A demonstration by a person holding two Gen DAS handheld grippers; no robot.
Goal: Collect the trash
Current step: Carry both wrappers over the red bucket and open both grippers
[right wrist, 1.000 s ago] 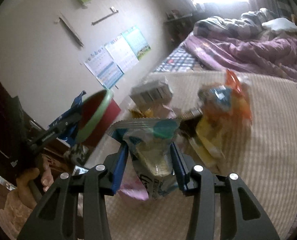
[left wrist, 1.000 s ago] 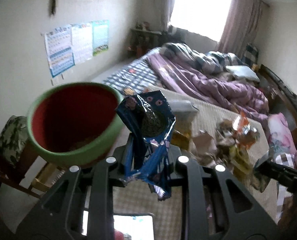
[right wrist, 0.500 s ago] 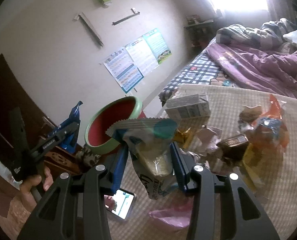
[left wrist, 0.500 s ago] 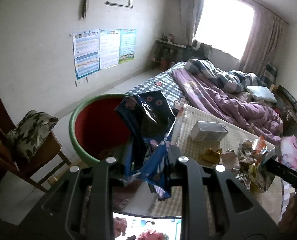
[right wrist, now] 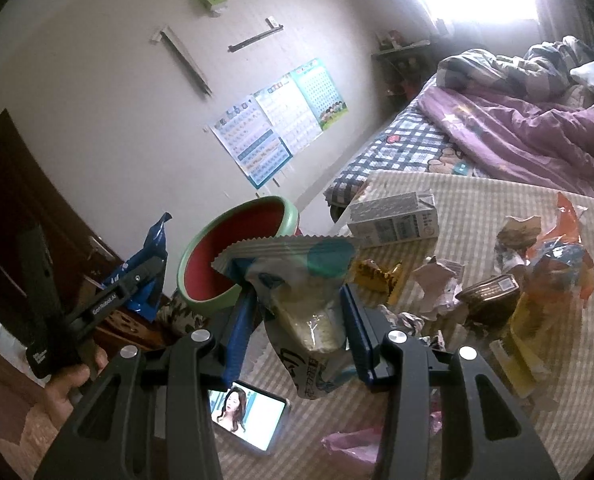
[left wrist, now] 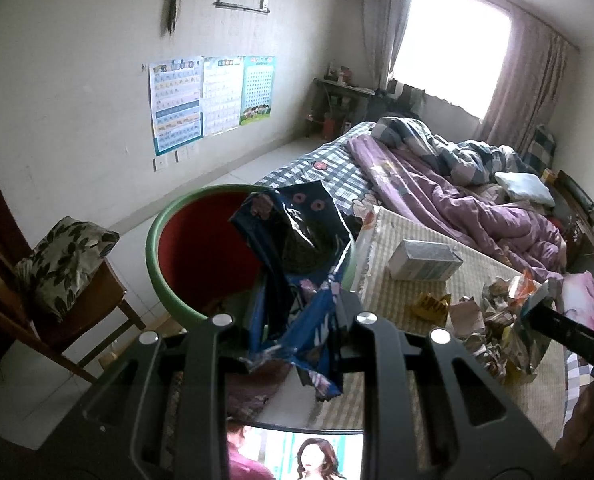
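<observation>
Your round green bin with the red inside (left wrist: 201,256) sits centre-left, seemingly almost empty. Much litter (right wrist: 497,280) remains right of frame on the bed's woven mat (right wrist: 477,208). Left hand-held gripper (left wrist: 293,320) clamps a crumpled blue foil wrapper (left wrist: 297,264); right hand-held gripper (right wrist: 297,320) clamps a pale plastic snack bag (right wrist: 305,300) (neither dropped yet).

Glossy, crinkled blue foil wrapper (left wrist: 297,280); smooth clear-plastic snack bag (right wrist: 309,300); matt green-rimmed plastic basin (left wrist: 201,248); coarse woven mat (right wrist: 477,208); soft purple cloth quilt (left wrist: 457,204); paper posters (left wrist: 213,100).
</observation>
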